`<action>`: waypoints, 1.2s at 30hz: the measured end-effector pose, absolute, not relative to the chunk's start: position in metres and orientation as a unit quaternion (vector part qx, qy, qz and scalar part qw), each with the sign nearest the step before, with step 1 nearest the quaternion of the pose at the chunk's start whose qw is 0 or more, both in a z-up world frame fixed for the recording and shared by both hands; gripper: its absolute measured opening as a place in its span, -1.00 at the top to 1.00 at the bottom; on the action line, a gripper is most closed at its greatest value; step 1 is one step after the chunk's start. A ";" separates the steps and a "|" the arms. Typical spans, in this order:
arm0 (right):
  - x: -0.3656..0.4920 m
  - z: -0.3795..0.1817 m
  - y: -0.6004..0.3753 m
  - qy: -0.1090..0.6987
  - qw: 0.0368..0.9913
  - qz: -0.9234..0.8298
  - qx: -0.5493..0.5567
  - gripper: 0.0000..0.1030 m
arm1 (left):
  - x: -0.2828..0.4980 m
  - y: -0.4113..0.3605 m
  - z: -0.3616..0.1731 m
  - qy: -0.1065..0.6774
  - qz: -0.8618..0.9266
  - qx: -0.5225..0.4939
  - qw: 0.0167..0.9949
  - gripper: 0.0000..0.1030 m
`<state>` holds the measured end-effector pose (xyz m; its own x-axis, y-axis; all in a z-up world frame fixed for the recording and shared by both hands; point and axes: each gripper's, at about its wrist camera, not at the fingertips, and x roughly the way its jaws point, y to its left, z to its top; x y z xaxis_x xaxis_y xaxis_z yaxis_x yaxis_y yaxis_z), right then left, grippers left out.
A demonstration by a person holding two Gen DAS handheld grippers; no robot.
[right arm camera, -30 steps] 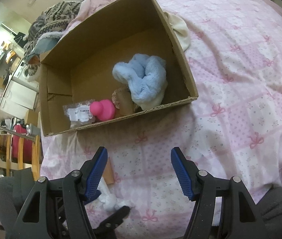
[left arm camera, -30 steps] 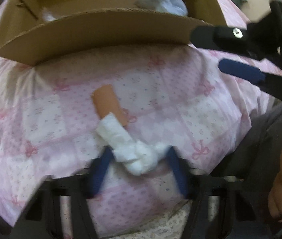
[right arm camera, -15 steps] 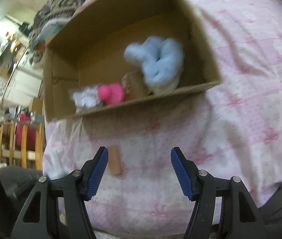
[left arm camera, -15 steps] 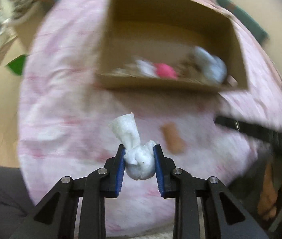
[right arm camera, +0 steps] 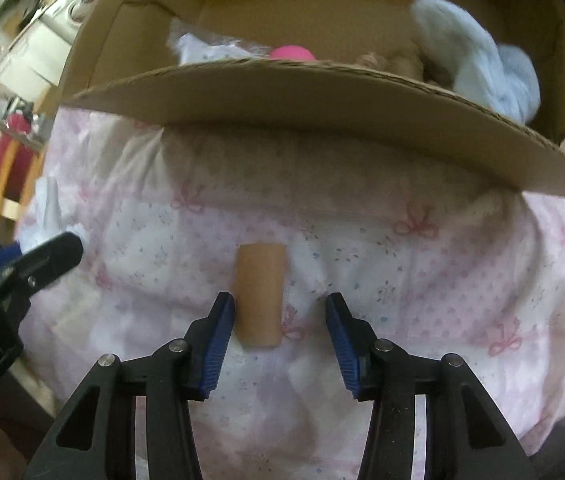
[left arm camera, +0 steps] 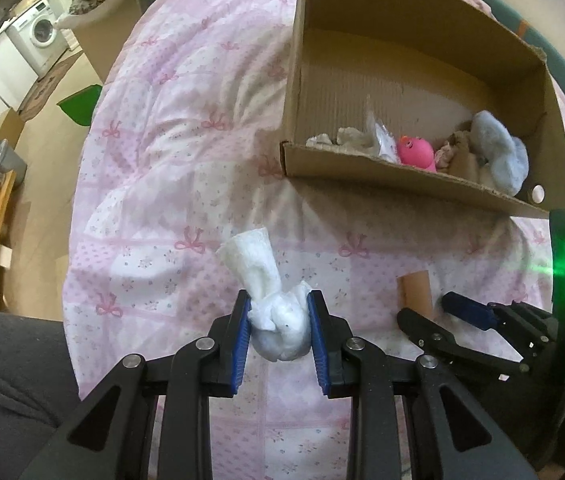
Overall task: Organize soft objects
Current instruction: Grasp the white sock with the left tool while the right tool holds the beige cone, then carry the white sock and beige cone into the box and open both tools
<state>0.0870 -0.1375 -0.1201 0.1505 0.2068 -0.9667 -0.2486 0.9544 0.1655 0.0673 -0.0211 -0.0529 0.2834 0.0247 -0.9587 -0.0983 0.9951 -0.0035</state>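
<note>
Jaws of the left gripper (left arm camera: pixel 278 320) are clenched on a white knotted sock (left arm camera: pixel 270 304) above the pink quilt (left arm camera: pixel 170 168). The right gripper (right arm camera: pixel 280 320) is closing, pads not yet pressing the tan foam roll (right arm camera: pixel 260 294) lying between them, before the cardboard box (right arm camera: pixel 322 96) of soft toys.

A pink quilt (left arm camera: pixel 186 168) is carrying a box and a small roll.
The cardboard box (left arm camera: pixel 366 168) is sitting open on the bow-patterned quilt, holding soft toys. A tan roll (right arm camera: pixel 260 294) is lying flat on the quilt near the box's front wall, apart from it.
</note>
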 end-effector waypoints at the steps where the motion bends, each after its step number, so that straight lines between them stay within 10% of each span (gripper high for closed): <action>1: 0.086 -0.120 -0.136 0.631 0.761 0.150 -0.023 0.00 | 0.068 -0.022 -0.054 0.599 0.038 -0.031 0.799 0.51; 11: 0.087 -0.115 -0.141 0.617 0.770 0.158 -0.032 0.87 | 0.069 -0.025 -0.058 0.602 0.038 -0.026 0.797 0.51; 36: 0.077 -0.035 -0.219 0.527 0.812 0.201 0.150 0.89 | 0.056 -0.021 -0.018 0.526 0.029 -0.041 0.849 0.51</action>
